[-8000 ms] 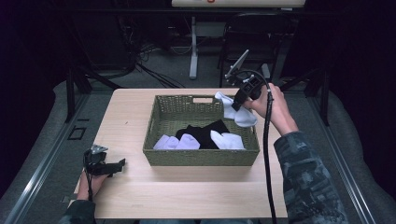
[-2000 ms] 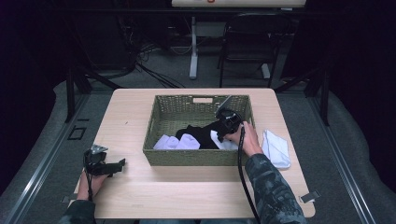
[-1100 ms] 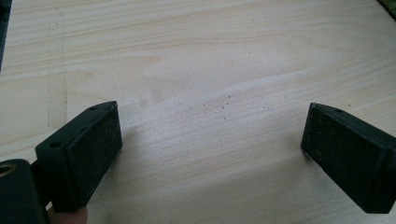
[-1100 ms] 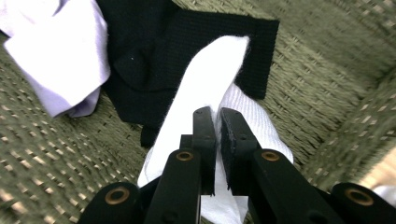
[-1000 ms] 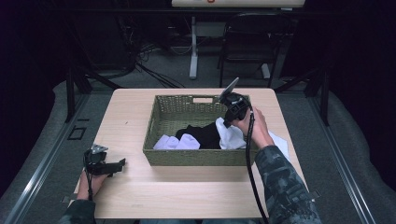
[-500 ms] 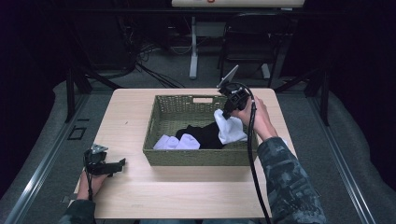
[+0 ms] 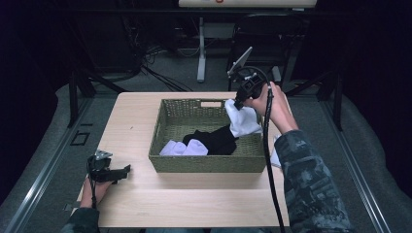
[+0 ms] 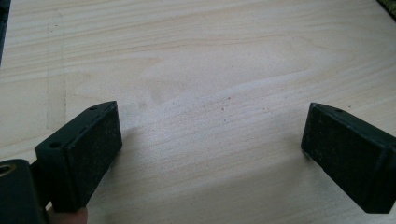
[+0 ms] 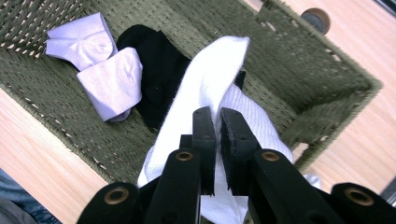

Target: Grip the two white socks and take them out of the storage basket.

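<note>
A woven olive basket stands mid-table and holds a black sock and pale lavender socks. My right gripper is shut on a white sock, which hangs above the basket's right far corner. From the right gripper view the white sock is pinched between the jaws, with the lavender socks and the black sock below in the basket. My left gripper rests open on the table near the front left corner; its jaws stand wide apart over bare wood.
Another white sock lies on the table to the right of the basket, partly behind the person's right sleeve. A dark floor with cables and a stand lies beyond the table's far edge.
My right gripper dipped into the basket, closed on a white sock and has lifted it up and back toward the far right corner. The left gripper has stayed still.
</note>
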